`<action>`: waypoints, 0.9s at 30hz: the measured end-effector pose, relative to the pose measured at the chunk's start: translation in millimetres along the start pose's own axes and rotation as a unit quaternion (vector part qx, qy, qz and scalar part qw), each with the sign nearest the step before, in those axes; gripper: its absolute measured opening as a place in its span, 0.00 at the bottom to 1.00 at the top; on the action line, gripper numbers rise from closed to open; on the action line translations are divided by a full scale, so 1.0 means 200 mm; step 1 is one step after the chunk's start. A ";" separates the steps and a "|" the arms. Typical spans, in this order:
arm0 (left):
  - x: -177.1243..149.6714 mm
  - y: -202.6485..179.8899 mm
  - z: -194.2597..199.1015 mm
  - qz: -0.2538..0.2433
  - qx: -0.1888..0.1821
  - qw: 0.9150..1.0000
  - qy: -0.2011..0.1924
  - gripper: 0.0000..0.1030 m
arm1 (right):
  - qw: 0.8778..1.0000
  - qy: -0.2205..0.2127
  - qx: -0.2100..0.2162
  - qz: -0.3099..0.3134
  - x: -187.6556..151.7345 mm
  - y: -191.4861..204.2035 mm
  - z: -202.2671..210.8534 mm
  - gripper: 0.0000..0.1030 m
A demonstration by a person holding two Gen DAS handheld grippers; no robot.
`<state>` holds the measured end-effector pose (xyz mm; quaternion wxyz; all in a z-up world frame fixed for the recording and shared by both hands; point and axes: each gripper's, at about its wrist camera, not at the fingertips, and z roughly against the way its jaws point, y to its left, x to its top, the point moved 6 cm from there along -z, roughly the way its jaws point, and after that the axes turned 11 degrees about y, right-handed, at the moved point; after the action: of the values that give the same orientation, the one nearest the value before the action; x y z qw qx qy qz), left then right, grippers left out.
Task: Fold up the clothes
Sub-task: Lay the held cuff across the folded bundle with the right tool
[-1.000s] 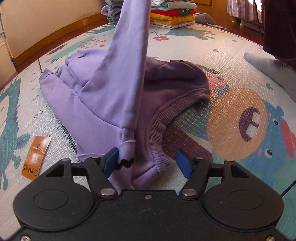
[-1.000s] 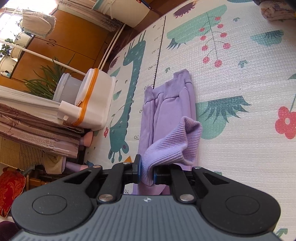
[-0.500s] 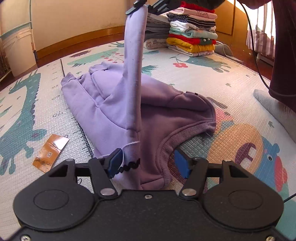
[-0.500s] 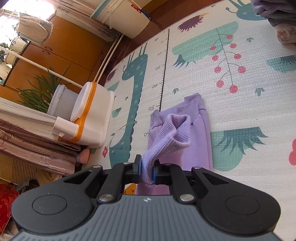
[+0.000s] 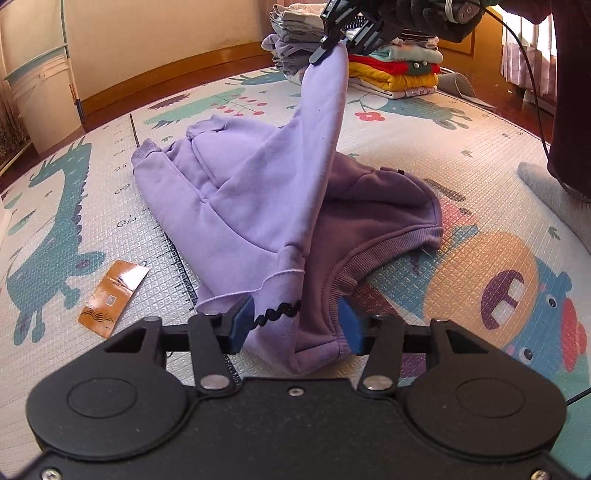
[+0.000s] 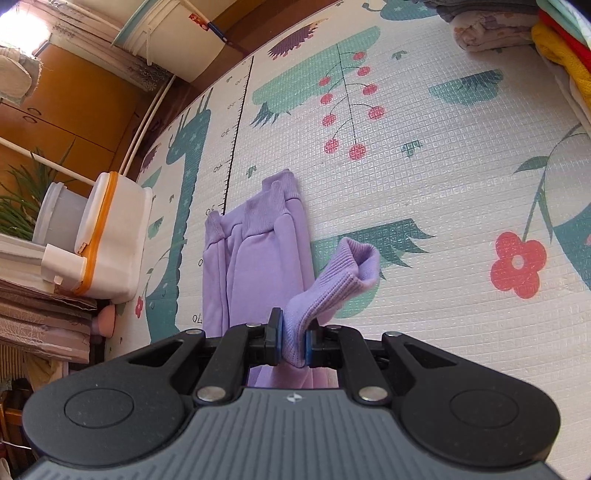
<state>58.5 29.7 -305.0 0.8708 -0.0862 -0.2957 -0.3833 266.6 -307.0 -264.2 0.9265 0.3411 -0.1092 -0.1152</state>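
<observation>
Sweatshirt cuff pinched by right gripper at 12 o'clock; left gripper fingers spread around hem.

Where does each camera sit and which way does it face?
Left wrist: low over the play mat, looking past the open left gripper at the purple sweatshirt; the raised right gripper shows at top.
Right wrist: held high, looking down past its fingers at the pinched sleeve cuff.
Shared: sweatshirt, mat, folded pile.
</observation>
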 end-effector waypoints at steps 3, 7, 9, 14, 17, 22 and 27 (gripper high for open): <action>0.03 0.01 0.02 0.025 -0.010 1.000 -0.009 0.56 | 1.000 0.000 0.009 0.009 0.02 0.04 0.01 0.12; 0.00 -0.05 -0.10 0.004 -0.023 1.000 0.017 0.55 | 1.000 0.005 0.009 0.004 0.04 0.07 0.00 0.12; -0.05 -0.09 -0.16 -0.031 -0.007 0.999 0.029 0.54 | 1.000 0.009 0.010 0.005 0.06 0.10 -0.01 0.12; -0.06 -0.07 -0.16 -0.015 -0.045 0.998 0.027 0.54 | 0.999 0.018 -0.002 0.026 0.14 0.27 -0.04 0.12; -0.08 -0.11 -0.18 -0.057 -0.027 0.998 0.024 0.55 | 0.999 0.028 -0.019 0.037 0.23 0.39 -0.11 0.12; -0.08 -0.10 -0.17 -0.049 -0.031 0.998 0.022 0.58 | 0.996 0.040 -0.050 0.067 0.36 0.61 -0.28 0.08; -0.07 -0.09 -0.17 -0.036 -0.042 0.998 0.021 0.58 | 0.992 0.041 -0.073 0.096 0.44 0.82 -0.48 0.07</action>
<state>53.9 13.9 -342.3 0.8581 -0.1037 -0.2637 -0.4281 400.6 -153.1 -216.3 0.9594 0.2650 -0.0949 -0.0199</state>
